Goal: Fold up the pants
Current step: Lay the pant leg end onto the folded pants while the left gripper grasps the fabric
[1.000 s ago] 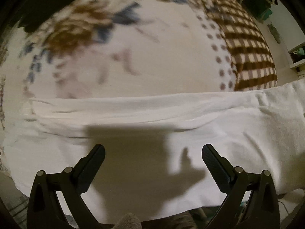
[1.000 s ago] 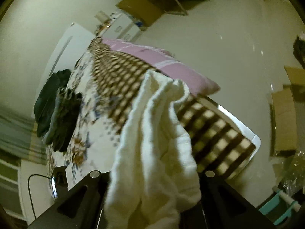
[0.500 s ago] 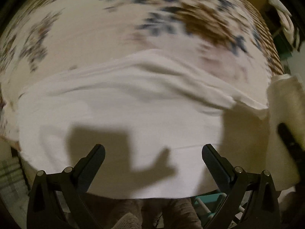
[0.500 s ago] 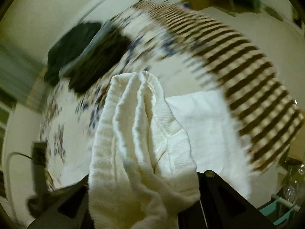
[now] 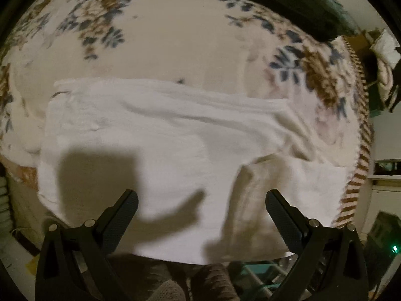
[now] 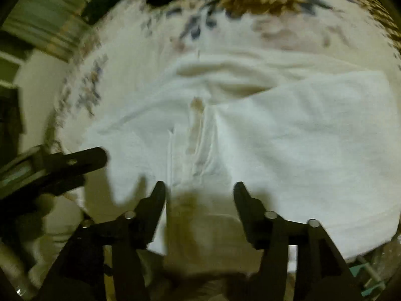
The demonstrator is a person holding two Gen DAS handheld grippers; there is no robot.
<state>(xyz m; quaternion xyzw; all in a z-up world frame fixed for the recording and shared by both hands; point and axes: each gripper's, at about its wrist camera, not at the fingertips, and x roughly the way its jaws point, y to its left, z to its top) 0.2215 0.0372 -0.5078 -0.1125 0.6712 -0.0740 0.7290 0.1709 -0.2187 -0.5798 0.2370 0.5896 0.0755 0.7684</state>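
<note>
Two claws hang over the white pants [image 5: 175, 150], which lie on a bed with a floral cover [image 5: 175, 37], close to its near edge. One end of the pants is turned over onto the rest, and the folded flap [image 6: 313, 138] lies on the right side in the right wrist view, its edge running down the middle of the cloth.

Right claw [image 6: 199, 193]: its jaws are opening, and nothing is pinched between them; the pads stand clear of the cloth, with the flap's edge and a small yellowish mark [image 6: 198, 105] just ahead of the tips. Left claw [image 5: 201, 203]: spread wide, holding nothing, poised above the near part of the pants; its shadow falls on the fabric. In the right wrist view the left claw [image 6: 75, 160] shows at the left margin, beside the left end of the pants.

The step in hand looks like letting the folded end settle. To do it well, I judge the right claw should lift straight off so the flap is not dragged back, then the edges should be checked for alignment; a ridge of loose cloth [image 6: 225, 72] bunches along the far side and would want smoothing before any further fold. Dark clothes [image 5: 288, 0] lie at the far end of the bed, well apart.
</note>
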